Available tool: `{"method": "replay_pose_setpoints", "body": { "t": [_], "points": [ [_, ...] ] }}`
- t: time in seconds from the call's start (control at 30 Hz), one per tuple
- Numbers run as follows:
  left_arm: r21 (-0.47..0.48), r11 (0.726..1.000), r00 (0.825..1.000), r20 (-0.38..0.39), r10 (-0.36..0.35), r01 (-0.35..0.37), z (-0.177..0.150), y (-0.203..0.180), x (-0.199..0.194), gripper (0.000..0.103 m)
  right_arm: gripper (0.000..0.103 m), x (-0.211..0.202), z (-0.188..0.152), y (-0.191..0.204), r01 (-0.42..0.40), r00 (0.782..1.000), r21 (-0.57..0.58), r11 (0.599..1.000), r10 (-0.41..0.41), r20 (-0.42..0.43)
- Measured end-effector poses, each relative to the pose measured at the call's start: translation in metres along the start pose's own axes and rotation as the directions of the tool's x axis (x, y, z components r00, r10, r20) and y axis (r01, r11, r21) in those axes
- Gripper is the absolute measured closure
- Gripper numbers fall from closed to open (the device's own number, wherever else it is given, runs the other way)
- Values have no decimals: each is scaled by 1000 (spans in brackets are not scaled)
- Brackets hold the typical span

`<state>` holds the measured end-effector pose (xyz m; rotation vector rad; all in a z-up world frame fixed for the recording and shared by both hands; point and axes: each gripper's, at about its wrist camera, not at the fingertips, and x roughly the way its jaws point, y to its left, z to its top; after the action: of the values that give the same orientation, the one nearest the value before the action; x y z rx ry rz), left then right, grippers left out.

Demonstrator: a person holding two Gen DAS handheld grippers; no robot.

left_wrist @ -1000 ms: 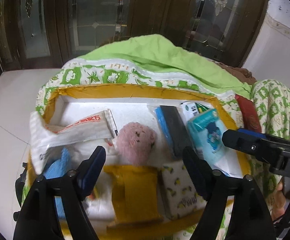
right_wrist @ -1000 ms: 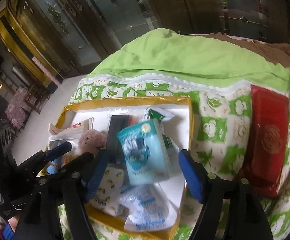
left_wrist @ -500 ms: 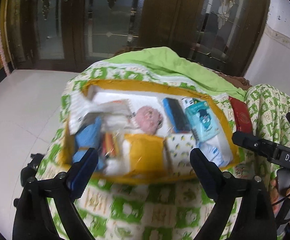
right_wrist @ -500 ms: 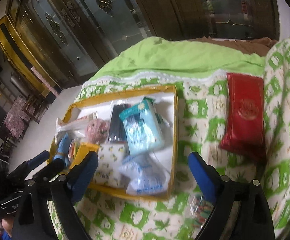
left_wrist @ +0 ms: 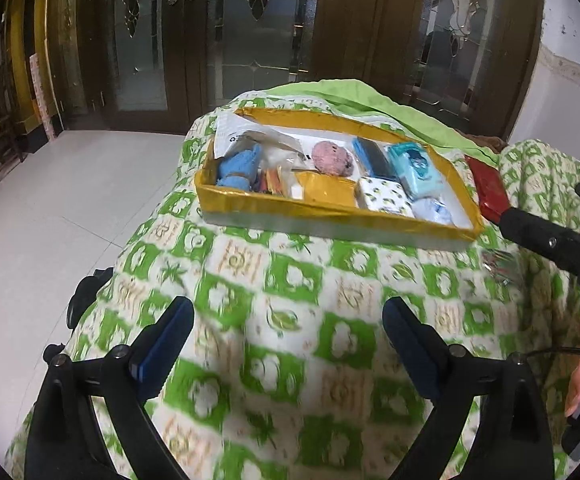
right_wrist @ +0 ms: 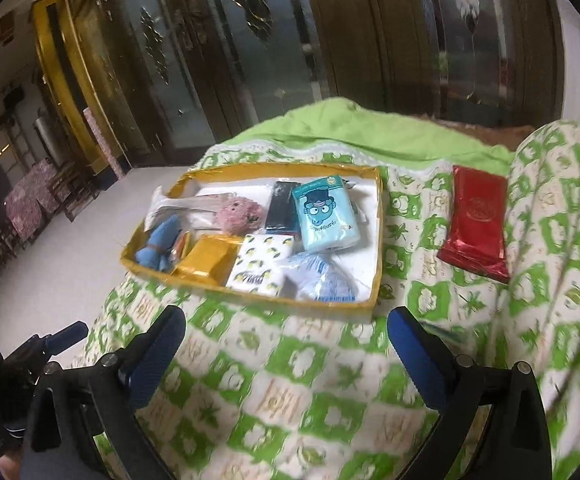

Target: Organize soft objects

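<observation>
A yellow-rimmed tray [left_wrist: 330, 211] [right_wrist: 217, 286] lies on the green-and-white blanket [left_wrist: 290, 280]. In it are a pink plush ball [left_wrist: 333, 158] [right_wrist: 238, 215], a blue plush toy [left_wrist: 239, 166] [right_wrist: 157, 246], a teal tissue pack [left_wrist: 416, 170] [right_wrist: 324, 216], a lemon-print pack [left_wrist: 384, 196] [right_wrist: 259, 266] and a yellow pack [left_wrist: 326, 188]. A red packet [right_wrist: 476, 226] [left_wrist: 488, 188] lies on the blanket right of the tray. My left gripper [left_wrist: 285, 316] and right gripper [right_wrist: 285, 320] hover over bare blanket, short of the tray. Their jaws are opening, with nothing between them.
A green quilt [right_wrist: 370, 132] is bunched behind the tray. Dark wooden doors with glass panes [left_wrist: 249, 32] stand beyond. White tiled floor [left_wrist: 49, 220] drops away on the left. A small shiny wrapper [left_wrist: 498, 264] lies on the blanket near the tray's right corner.
Both grippers have pulled back from over the tray toward the near side of the blanket. Both have spread their jaws wider. The tray now looks smaller and farther away.
</observation>
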<state>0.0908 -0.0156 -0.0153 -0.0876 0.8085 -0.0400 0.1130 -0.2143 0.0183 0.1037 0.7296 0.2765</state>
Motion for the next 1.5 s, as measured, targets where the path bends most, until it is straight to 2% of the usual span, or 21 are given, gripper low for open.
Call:
{"method": "replay_pose_setpoints", "body": {
  "t": [0.2, 0.4, 0.7, 1.03, 1.5],
  "points": [
    [25, 1000, 999, 41, -3, 1, -17, -10, -27, 7, 1, -33, -28, 2, 26, 999, 42, 999, -28, 43],
    [45, 999, 999, 48, -6, 4, -28, -18, -43, 7, 1, -53, -49, 2, 47, 998, 56, 997, -49, 46],
    [70, 997, 995, 98, 30, -37, -38, -24, -66, 0, 1, -75, -60, 6, 82, 990, 30, 996, -85, 109],
    [81, 993, 990, 119, 76, -86, -42, -26, -79, 0, 1, -97, -65, 25, 102, 976, -65, 993, -87, 199],
    [64, 988, 972, 199, 127, -142, -40, -29, -109, 0, 1, -106, -68, 29, 95, 971, -78, 992, -75, 226]
  ]
}}
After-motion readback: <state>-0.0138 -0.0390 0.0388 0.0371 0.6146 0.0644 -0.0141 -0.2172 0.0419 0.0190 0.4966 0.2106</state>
